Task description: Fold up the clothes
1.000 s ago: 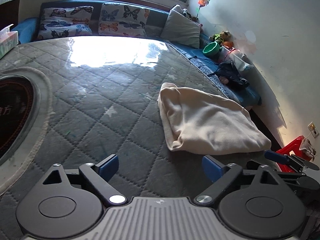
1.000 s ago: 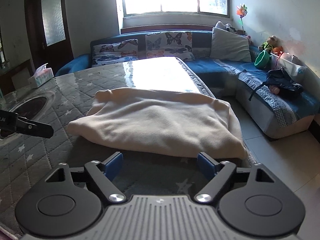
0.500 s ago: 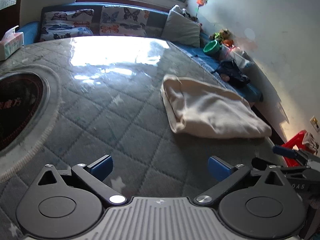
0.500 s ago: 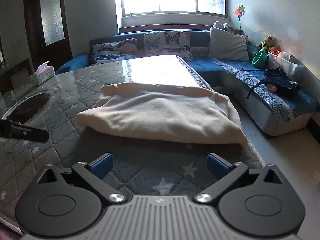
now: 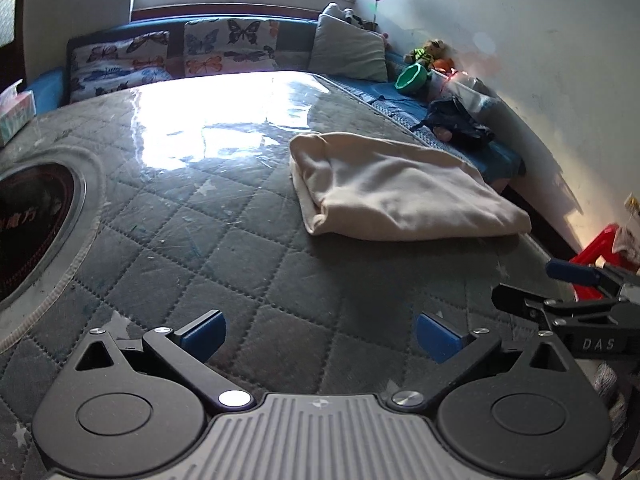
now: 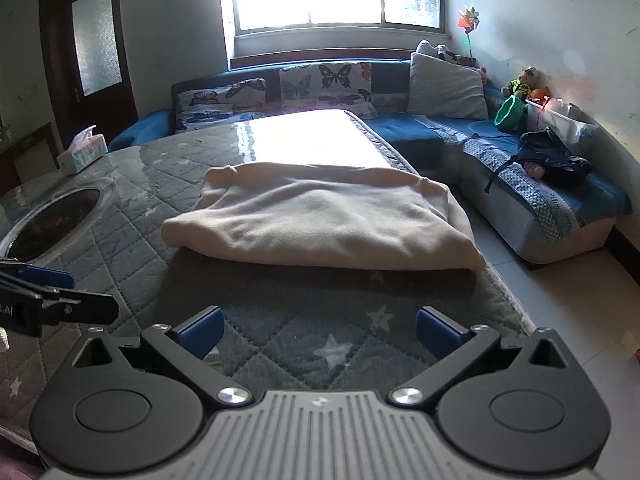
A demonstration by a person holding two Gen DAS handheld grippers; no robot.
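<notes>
A cream garment [image 5: 400,196] lies folded into a flat rectangle on the grey quilted table [image 5: 192,216], near its right edge. The same cream garment [image 6: 320,220] fills the middle of the right wrist view, straight ahead. My left gripper [image 5: 320,336] hangs open over bare quilt, short of the garment and to its left, with nothing between its blue pads. My right gripper [image 6: 318,332] is open too, just short of the garment's near edge. Each gripper shows at the side of the other's view.
A round dark inset [image 5: 28,216] sits in the table at the left. A tissue box [image 6: 82,152] stands at the far left edge. A blue sofa [image 6: 520,168] with cushions, a green bowl and dark clothes runs behind and to the right. A red stool [image 5: 600,248] stands on the floor.
Both grippers have opened wider and drawn back from the garment, which now lies farther ahead in each view. The garment itself has not moved.
</notes>
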